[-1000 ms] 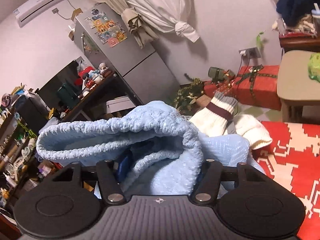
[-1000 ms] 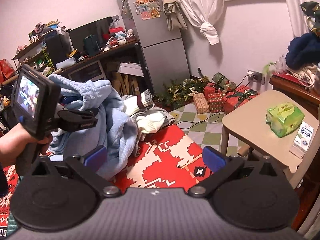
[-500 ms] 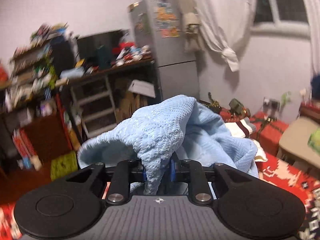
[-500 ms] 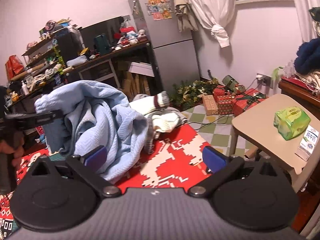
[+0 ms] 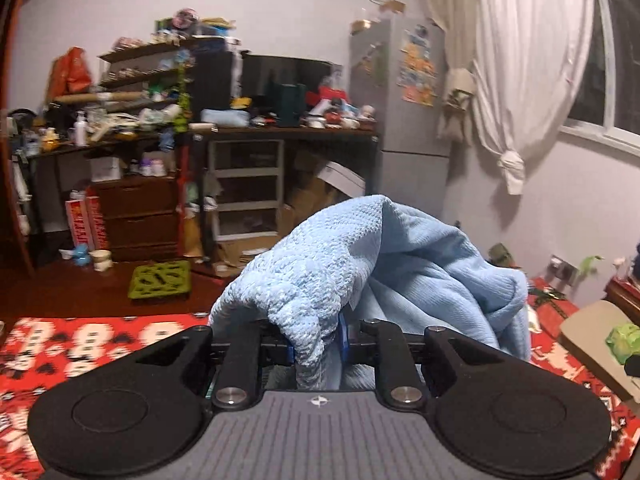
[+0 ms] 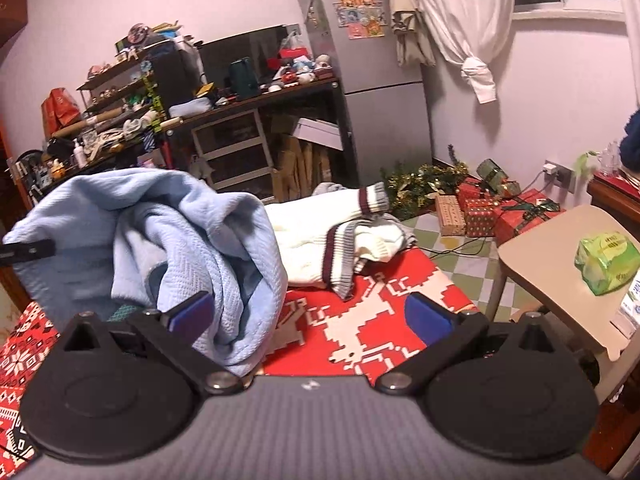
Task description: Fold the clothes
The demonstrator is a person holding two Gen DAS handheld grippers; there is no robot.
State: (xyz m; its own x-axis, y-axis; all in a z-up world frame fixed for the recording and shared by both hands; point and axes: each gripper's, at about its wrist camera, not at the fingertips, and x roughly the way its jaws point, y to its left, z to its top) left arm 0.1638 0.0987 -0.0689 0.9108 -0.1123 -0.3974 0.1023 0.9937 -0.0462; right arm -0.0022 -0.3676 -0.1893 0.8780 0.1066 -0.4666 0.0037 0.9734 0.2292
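Now I'm pinching the blue sweater (image 5: 320, 280) tight in my left gripper (image 5: 318, 346), lifting it beside the white sweater (image 6: 320, 232), my right gripper (image 6: 308, 312) gaping wide, likely needing a free edge next.

Both tongs (image 5: 316, 346) (image 6: 310, 312) share black linkage arms, silver pivot screws, blue pads and ribbed grey housing

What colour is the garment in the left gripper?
Light blue knit, clearest in the left wrist view.
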